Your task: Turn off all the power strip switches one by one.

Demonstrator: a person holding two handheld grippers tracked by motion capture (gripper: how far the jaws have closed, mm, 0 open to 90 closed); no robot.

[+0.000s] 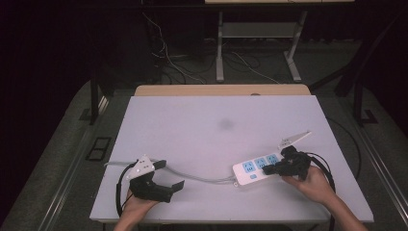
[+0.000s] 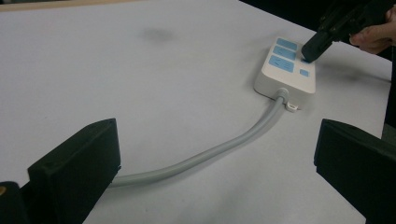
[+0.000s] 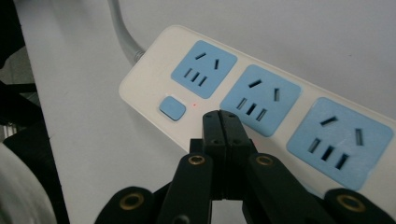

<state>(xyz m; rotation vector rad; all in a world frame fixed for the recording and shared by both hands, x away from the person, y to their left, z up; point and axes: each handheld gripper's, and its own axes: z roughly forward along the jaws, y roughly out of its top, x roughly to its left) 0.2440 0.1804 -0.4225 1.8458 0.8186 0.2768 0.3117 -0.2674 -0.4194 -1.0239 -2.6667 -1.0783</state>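
1. The power strip (image 1: 256,169), a white block with three blue sockets and a small blue switch (image 3: 172,108), is shown lying flat on the right near part of the desk (image 1: 202,130).
2. Its grey cable (image 2: 205,154) is seen leaving the left end of the strip and running in a loose curve toward the left near corner.
3. The right tongs (image 3: 220,117) are shown pressed together with nothing between them, the tips held just above the strip's top face, between the switch and the middle socket; contact cannot be confirmed.
4. The left tongs (image 2: 215,163) are shown wide apart and empty, held over the desk at the near left, with the cable passing under the gap.
5. The strip is judged to be a rigid plastic shell, light to moderate in weight, with a smooth, somewhat slippery surface; it is likely to slide on the desk if pushed sideways.
6. The cable is judged to be springy and able to drag or turn the strip.
7. A hold across the two long side walls is judged best; the switch is better pressed from above with closed tips.
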